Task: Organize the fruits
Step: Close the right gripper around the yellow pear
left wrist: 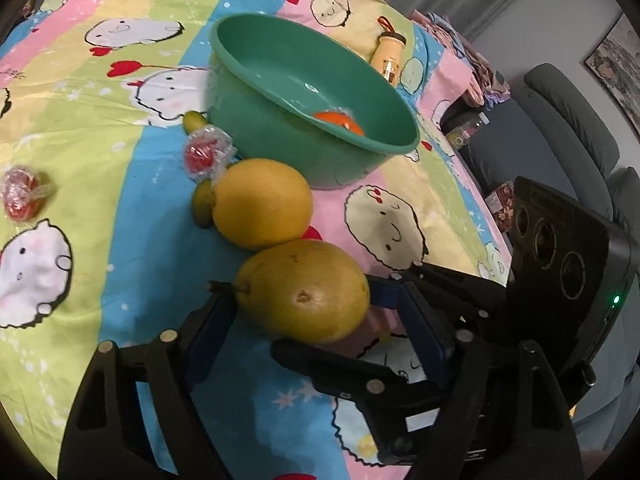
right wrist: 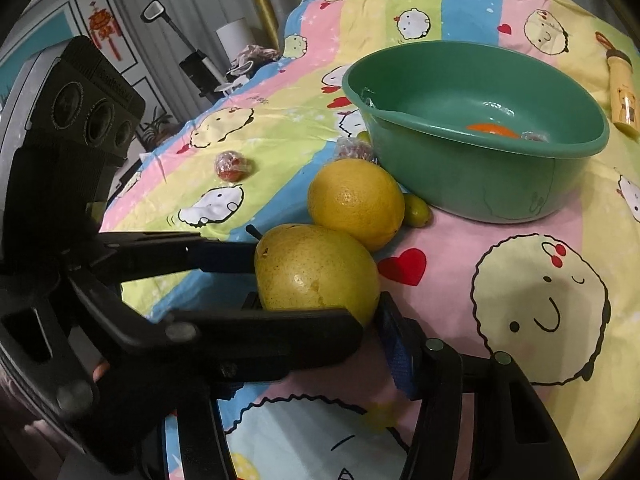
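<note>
Grippers flank one pear [left wrist: 303, 291]: the left gripper [left wrist: 308, 304] and the right gripper [right wrist: 320, 320] each stand spread around it, neither clearly clamping. Behind it an orange [left wrist: 262, 203] touches it; farther off the green basin [left wrist: 280, 60] holds an orange fruit [left wrist: 340, 120].

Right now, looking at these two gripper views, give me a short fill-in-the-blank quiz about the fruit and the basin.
1. The basin is colored ____.
2. The pear touches a round yellow ____ behind it.
3. An ____ fruit lies inside the basin.
4. The pear sits between the fingers of both hand-held grippers, left and right, resting on the ____.

Missing words: green; citrus; orange; cloth
</note>
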### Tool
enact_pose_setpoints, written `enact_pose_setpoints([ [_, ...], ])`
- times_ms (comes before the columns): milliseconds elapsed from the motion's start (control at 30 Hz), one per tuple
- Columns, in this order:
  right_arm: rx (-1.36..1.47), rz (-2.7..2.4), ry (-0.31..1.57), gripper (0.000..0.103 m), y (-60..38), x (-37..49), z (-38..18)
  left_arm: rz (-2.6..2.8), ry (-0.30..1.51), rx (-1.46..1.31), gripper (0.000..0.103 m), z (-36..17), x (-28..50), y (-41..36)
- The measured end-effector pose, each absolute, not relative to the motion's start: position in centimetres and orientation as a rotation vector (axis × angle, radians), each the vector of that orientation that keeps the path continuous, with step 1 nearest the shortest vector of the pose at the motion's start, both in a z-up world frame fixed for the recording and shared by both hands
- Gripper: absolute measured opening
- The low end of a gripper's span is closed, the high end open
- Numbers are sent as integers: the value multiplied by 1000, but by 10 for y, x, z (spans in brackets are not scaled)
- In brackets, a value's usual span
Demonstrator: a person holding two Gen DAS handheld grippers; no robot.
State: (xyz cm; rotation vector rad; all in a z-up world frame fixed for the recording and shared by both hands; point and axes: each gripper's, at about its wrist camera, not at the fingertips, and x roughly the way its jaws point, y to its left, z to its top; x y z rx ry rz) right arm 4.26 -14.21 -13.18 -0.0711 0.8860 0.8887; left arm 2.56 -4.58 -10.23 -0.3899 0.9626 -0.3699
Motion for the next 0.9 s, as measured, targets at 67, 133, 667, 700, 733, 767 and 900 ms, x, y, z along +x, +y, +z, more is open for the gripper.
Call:
enact_pose_setpoints([
  [67, -69, 887, 887, 58, -142, 43, -132, -361, 961, -380, 76, -102, 25, -46],
  [133, -66, 887, 887, 58, -144, 43, -132, -355, 962, -383, 71, -103, 26, -44],
  [667, -45, 895, 839, 58, -142, 32, -120, -306, 902, -282, 67, -84, 11, -50],
  [700, -44, 898, 828, 58, -142, 30, -117, -303, 897, -276, 67, -82, 10, -50],
  [733, -46, 899, 817, 58, -143, 28, -114, -299, 888, -267, 67, -79, 8, -51],
  [767, -44, 902, 804, 58, -143, 25, -111, -293, 878, -255, 68, -75, 6, -52],
  [900, -28, 917, 767, 58, -146, 19, -101, -268, 844, -207, 67, -63, -1, -56],
])
